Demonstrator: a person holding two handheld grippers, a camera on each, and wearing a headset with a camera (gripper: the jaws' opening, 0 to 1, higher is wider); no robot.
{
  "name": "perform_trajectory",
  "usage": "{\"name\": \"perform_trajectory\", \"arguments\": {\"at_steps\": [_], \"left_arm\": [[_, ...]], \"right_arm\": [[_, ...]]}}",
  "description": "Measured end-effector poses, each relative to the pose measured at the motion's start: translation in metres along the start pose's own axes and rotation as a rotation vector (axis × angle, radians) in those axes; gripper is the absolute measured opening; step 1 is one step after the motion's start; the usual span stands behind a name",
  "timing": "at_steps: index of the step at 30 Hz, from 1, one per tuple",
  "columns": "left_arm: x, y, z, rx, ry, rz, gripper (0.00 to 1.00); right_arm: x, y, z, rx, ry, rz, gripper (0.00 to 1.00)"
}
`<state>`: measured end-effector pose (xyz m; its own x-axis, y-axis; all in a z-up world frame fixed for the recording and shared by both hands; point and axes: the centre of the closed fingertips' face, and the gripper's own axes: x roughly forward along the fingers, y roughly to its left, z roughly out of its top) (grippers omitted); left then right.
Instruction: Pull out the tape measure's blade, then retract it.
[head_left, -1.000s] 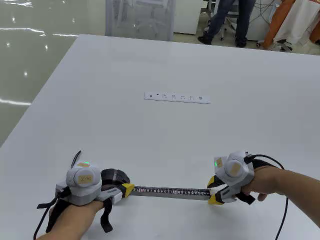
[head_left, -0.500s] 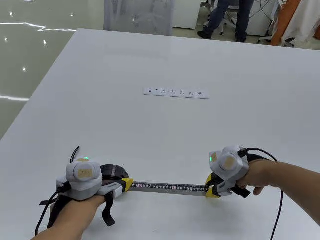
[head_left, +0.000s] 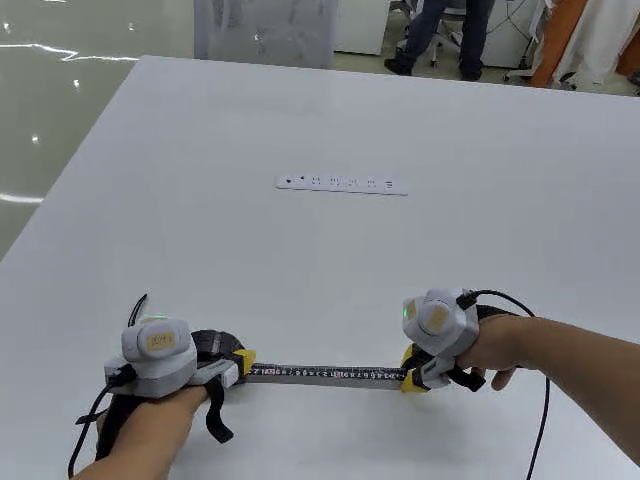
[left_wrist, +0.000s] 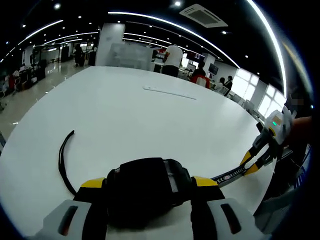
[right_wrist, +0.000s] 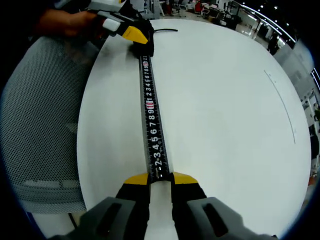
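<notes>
Black case (head_left: 215, 346) clamped in left tool (left_wrist: 149, 184); right tool (right_wrist: 160, 179) pinches blade (right_wrist: 150, 105) end. Keep blade straight, low over surface (head_left: 330, 270); feed back slowly.

Right gripper (head_left: 408, 380) nearer left gripper (head_left: 238, 365); blade (head_left: 325, 374) slightly shorter

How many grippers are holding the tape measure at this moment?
2. The left grey-and-yellow gripper clamps the black tape measure case; the right gripper pinches the tip of the pulled-out dark numbered blade. Neither is hidden.
</notes>
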<state>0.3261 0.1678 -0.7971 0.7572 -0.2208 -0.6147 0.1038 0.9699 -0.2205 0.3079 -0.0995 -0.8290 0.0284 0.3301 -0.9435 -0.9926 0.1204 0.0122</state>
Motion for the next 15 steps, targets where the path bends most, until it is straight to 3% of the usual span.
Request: {"name": "perform_trajectory", "arguments": {"at_steps": [3,15], "left_arm": [[-0.0007,-0.0002,-0.0017,0.046,0.009,0.009,0.64],[-0.0015,0.0015,-0.0023,0.044,0.030,0.003,0.61]], "right_arm": [[-0.0001,0.0002,-0.0002,0.008,0.005,-0.002,0.14],[0.0001,-0.0008,-0.0006,0.022,-0.031,-0.009,0.14]]}}
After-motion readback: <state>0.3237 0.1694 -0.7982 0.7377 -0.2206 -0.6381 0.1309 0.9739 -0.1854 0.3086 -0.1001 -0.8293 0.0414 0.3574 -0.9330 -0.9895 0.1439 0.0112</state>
